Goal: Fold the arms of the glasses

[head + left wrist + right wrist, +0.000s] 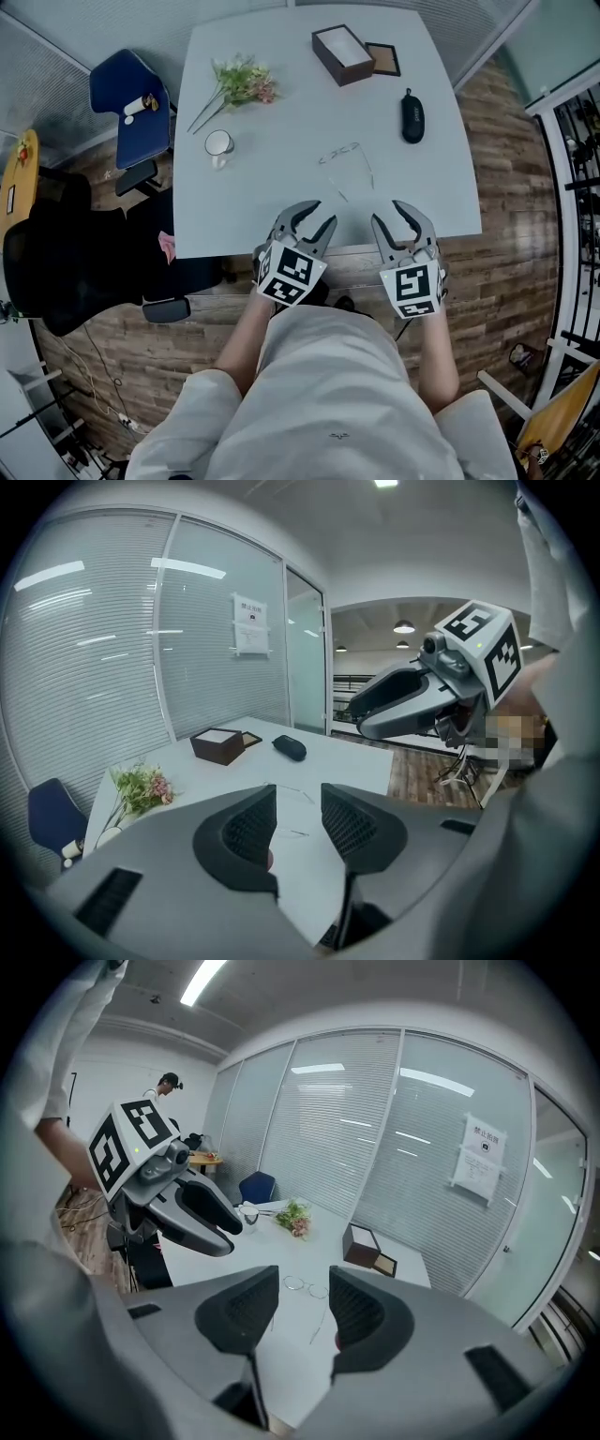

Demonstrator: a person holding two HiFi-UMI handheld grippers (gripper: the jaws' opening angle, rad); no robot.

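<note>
Wire-thin glasses lie arms-out on the tabletop, ahead of both sets of jaws, each wide apart and empty. Steady the frame with your left gripper while your right gripper eases one arm inward.

Glasses lie arms-open on the table. Left gripper and right gripper sit person-side of the glasses, jaws apart, empty. Black case right of the glasses, white cup left.
</note>
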